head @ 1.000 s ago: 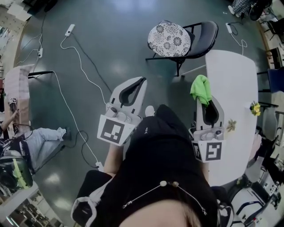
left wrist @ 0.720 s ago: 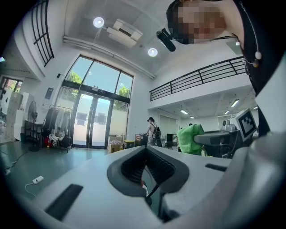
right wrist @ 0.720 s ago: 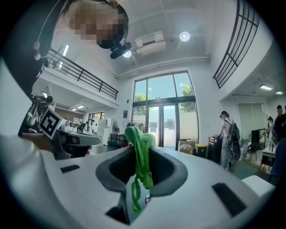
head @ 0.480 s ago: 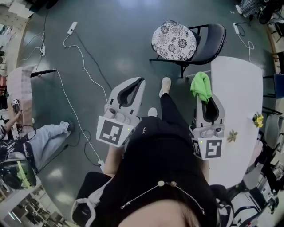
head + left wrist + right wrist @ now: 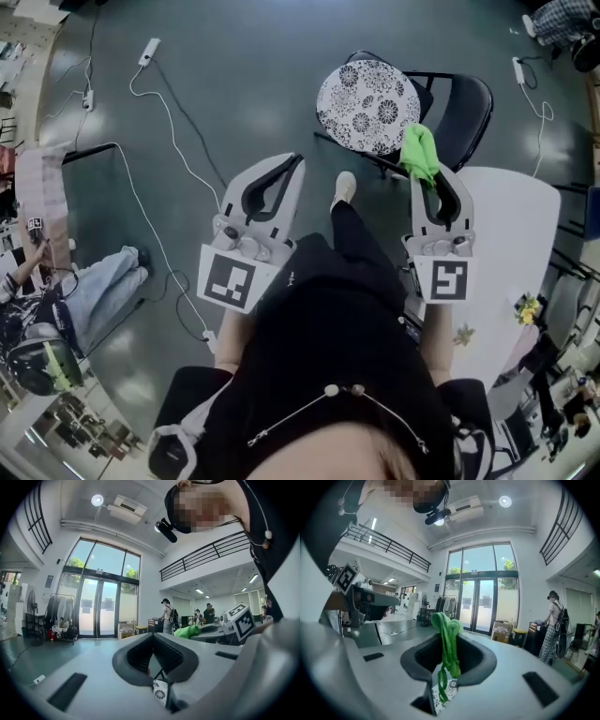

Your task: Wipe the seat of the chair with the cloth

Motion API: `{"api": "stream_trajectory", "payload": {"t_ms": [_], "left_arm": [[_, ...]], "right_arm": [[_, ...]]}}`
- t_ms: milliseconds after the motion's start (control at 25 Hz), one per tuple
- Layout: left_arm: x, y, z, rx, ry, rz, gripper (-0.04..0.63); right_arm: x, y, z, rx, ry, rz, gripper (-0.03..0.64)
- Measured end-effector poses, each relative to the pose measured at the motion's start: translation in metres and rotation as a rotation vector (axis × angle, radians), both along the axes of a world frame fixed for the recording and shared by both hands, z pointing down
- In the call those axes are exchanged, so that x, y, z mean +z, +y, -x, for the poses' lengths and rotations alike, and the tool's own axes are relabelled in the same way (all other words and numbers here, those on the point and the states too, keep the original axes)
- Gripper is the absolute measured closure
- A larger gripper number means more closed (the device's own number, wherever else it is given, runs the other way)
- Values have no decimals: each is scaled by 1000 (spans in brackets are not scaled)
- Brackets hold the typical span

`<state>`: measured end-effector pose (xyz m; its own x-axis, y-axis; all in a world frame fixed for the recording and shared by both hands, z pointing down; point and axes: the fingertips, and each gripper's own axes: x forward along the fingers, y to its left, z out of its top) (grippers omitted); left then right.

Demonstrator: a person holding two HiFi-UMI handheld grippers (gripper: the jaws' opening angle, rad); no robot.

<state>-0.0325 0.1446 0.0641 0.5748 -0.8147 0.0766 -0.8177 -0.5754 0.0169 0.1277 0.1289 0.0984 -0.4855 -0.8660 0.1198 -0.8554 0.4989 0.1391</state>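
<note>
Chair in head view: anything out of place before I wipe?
Nothing spilled or damaged. A patterned cushion lies on the chair, and loose white cables trail over the floor left of it. The right gripper holds the cloth.

Grey floor (image 5: 253, 84), cables, a table and bystanders
A white cable (image 5: 173, 122) trails from a power strip (image 5: 148, 51) across the floor. At the right, a white table (image 5: 506, 220) bears a small yellow flower (image 5: 526, 307). A person in jeans (image 5: 101, 281) is at the left edge. Farther off are tall glass doors (image 5: 98, 613), a clothes rack (image 5: 61, 618) and a standing person with a backpack (image 5: 167, 617).
</note>
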Motion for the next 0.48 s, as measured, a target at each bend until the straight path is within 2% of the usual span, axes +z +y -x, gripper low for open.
{"api": "stream_trajectory", "payload": {"t_ms": [120, 240, 480], "left_arm": [[19, -26, 0, -31, 3, 62, 591], [35, -46, 6, -68, 15, 105, 591], [66, -97, 30, -116, 22, 140, 591]], "right_arm": [[27, -49, -5, -22, 53, 76, 532], [47, -91, 2, -80, 111, 80, 532], [108, -159, 28, -155, 229, 149, 532]]}}
